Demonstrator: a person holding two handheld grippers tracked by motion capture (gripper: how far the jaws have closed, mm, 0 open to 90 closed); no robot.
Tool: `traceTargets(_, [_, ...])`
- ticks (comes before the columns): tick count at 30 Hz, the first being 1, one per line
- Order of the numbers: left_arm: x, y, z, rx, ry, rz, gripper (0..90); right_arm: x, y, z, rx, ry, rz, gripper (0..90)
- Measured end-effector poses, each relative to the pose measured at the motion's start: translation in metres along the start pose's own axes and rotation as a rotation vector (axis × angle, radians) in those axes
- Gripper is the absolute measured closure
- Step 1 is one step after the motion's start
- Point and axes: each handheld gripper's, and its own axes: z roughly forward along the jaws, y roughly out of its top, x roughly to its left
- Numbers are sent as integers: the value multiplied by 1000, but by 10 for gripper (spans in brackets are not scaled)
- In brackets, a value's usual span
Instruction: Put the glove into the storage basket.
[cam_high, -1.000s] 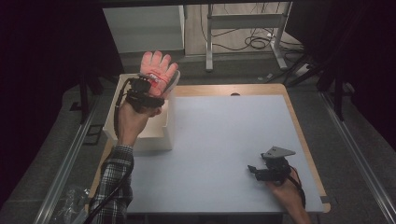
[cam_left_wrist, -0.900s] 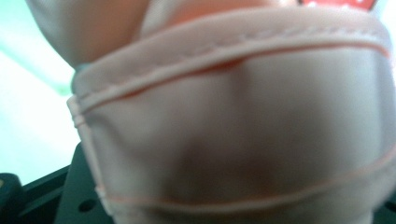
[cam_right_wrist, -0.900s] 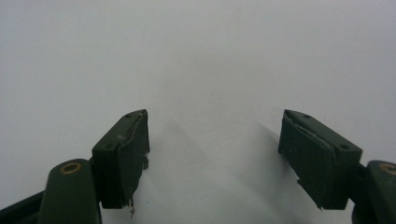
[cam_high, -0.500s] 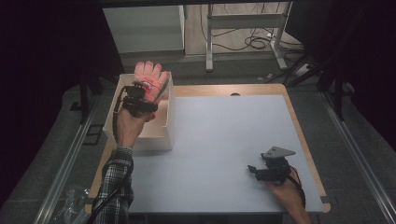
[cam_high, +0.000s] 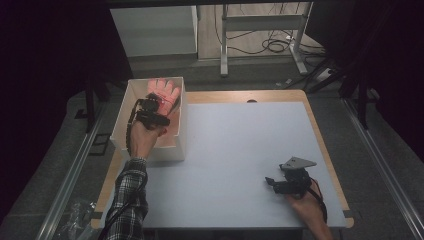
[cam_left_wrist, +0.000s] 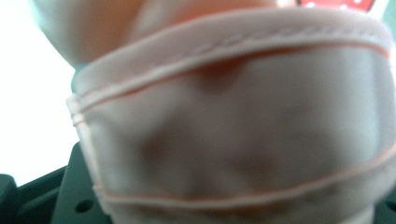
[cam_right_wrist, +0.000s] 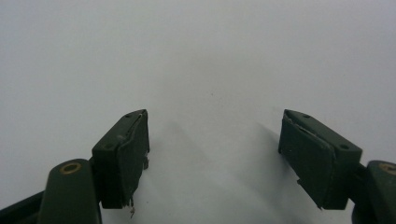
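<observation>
The pink glove (cam_high: 162, 94) sits pinched in the left gripper (cam_high: 152, 107), its fingers splayed toward the far wall of the white box (cam_high: 172, 150). In the left gripper view the glove's hemmed cuff (cam_left_wrist: 233, 140) presses right up against the camera, blurred, with stitched seams running across it and a bit of red print at the top edge. The jaws are nearly together with the fabric caught between them. Seen from the high view, the gripper and glove hang inside the open top of the box, which stands at the left far corner of the table (cam_high: 240, 145), partly over its edge. The hand holding the gripper comes up from a plaid sleeve (cam_high: 125, 200).

Well apart, near the table's right near corner, the right gripper (cam_high: 272, 182) rests low over the pale tabletop, its grey three-cornered plate (cam_high: 297, 163) on top. Its jaws stand spread wide with nothing but bare tabletop between them.
</observation>
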Motion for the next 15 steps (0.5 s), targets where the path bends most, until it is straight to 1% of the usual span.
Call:
traceTargets(4, [-1,4,12,61,17,4,361,0,0,0,-1,0,1,248])
traceTargets(6, [-2,6,19,102,26,4,358,0,0,0,-1,0,1,248])
traceTargets(9, [-3,9,27,145,27,7,354,0,0,0,0,0,0,248])
traceTargets(12, [-6,11,35,182,31,8,347,0,0,0,0,0,0,248])
traceTargets(14, [-7,11,39,198,28,2,338,0,0,0,-1,0,2,248])
traceTargets(15, [-8,12,40,214,30,4,335,0,0,0,-1,0,2,248])
